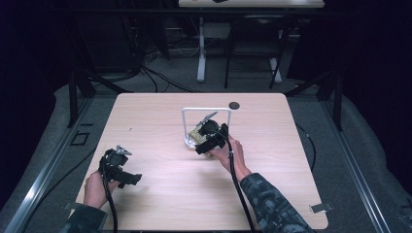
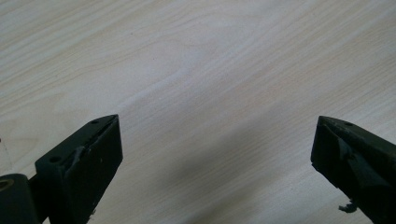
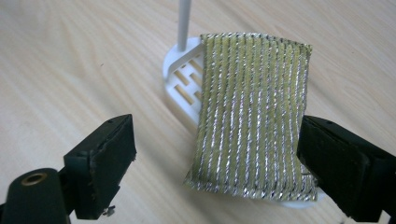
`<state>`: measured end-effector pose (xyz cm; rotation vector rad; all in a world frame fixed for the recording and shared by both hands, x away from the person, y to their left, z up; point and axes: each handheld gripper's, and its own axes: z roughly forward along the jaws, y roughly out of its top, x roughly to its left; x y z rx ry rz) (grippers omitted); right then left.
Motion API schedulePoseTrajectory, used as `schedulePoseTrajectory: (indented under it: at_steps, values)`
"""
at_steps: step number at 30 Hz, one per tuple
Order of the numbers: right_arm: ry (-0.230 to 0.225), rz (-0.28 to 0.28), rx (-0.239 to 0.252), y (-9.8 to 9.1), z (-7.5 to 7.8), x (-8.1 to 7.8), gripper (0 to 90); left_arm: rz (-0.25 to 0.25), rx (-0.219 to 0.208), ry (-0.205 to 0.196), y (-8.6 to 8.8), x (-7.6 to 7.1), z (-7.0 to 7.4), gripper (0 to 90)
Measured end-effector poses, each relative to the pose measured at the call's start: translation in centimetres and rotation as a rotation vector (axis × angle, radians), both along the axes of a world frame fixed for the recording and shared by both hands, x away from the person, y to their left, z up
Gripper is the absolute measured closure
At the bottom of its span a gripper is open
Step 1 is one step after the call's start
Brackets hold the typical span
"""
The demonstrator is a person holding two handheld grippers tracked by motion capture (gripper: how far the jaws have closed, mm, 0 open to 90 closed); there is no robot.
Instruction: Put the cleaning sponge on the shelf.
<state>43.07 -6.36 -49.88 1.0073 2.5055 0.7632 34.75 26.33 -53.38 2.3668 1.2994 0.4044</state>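
Observation:
A yellow-green scouring pad [image 3: 252, 116] with silver stripes lies tilted on the slotted white base [image 3: 180, 79] of a small white stand [image 1: 206, 109] at the table's middle. My right gripper [image 3: 217, 126] is open around the pad, its right jaw close to the pad's edge and its left jaw well clear. From above, the right gripper [image 1: 201, 138] sits at the stand's base, over the pad [image 1: 196, 131]. My left gripper [image 2: 217, 121] is open over bare wood with nothing between its jaws; the high view has the left gripper [image 1: 127, 178] near the table's front left.
A small dark round disc [image 1: 234, 105] lies on the light wooden table [image 1: 272, 160] behind the stand. A metal clip [image 1: 320, 208] sits at the front right edge. Another table's legs [image 1: 201, 53] and cables stand on the floor beyond.

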Motion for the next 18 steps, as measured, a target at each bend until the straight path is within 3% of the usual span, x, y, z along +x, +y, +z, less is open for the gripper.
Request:
schedulePoseTrajectory:
  at_steps: [7,18]
  values:
    - [0.008,0.038,0.011,-1.2,1.2,-1.6,8.8,-0.002,0.002,0.002,0.0,0.0,0.0,2.2]
    - [-0.012,0.031,0.027,-4.4,2.4,-3.9,8.0,-0.006,0.000,-0.001,-0.1,0.0,0.0,2.0]
